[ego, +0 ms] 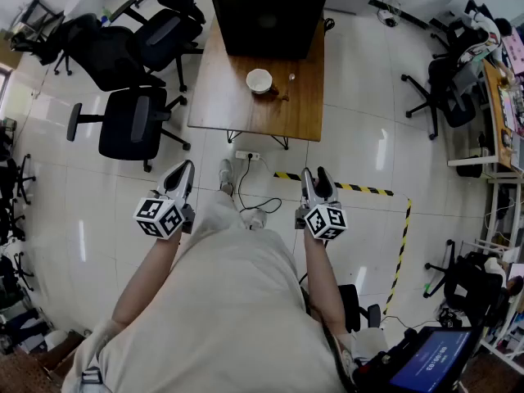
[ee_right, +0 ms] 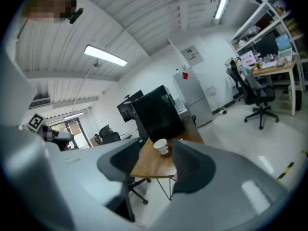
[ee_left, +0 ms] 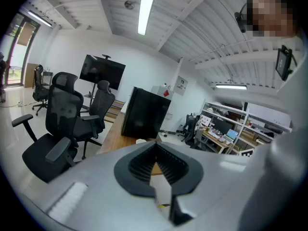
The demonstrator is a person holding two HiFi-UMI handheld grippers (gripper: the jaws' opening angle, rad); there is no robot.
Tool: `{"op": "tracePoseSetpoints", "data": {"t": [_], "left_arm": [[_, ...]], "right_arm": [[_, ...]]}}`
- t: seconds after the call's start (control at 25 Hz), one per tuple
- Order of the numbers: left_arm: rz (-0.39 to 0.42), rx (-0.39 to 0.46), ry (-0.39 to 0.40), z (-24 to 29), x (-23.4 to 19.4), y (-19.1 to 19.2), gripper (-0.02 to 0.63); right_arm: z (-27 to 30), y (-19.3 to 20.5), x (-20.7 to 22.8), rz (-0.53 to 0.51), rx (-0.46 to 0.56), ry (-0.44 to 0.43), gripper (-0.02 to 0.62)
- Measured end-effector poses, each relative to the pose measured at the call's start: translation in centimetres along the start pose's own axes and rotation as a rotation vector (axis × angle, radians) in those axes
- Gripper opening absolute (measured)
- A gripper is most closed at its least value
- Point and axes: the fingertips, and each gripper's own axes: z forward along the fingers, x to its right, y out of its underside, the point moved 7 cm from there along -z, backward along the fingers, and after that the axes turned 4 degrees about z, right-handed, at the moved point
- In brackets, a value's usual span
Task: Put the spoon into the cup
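While the head view lays out the room from above, only the gripper views settle how the jaws stand. The head view shows a person standing on the tiled floor, well apart from the wooden table, with the left gripper and the right gripper held out in front of the body, neither near the tabletop. The white cup stands upright near the middle of the table. The spoon lies just beside it on the cup's right, not touching it.

The left gripper view shows that tool's pads meeting at the tips with nothing clamped. There the cup is only a small white sliver just above the jaws. The right gripper view shows its jaws spread wide and empty, with the cup framed in the gap far beyond them. The spoon cannot be made out in that view.

A black box-shaped unit occupies the far end of the table, behind the cup. Black office chairs crowd the table's left side. A power strip and its cable lie on the floor between the person and the table's near edge. Striped tape runs along the floor to the right. Only the left gripper view shows a wall screen, and only the right gripper view shows a tall white cabinet behind the table
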Motion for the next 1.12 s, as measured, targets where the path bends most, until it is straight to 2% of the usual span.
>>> {"op": "tracePoseSetpoints", "data": {"t": [0.28,0.76,0.92,1.12], "left_arm": [[0.028,-0.004,0.060,5.0,-4.1,-2.8,-0.023],[0.089,-0.044,0.264,16.2,-11.5,-10.4,-0.023],[0.090,-0.062,0.312,18.8,-14.1,-11.1,-0.023],[0.065,-0.105,0.372,21.5,-16.6,-10.1,-0.023]], "right_arm": [[4.2,0.9,-1.1,0.031,-0.034,0.056,0.202],[15.5,-1.1,-2.5,0.024,-0.063,0.226,0.190],[17.9,-0.9,-3.1,0.027,-0.075,0.279,0.187],[19.6,0.0,-4.1,0.023,-0.096,0.334,0.186]]}}
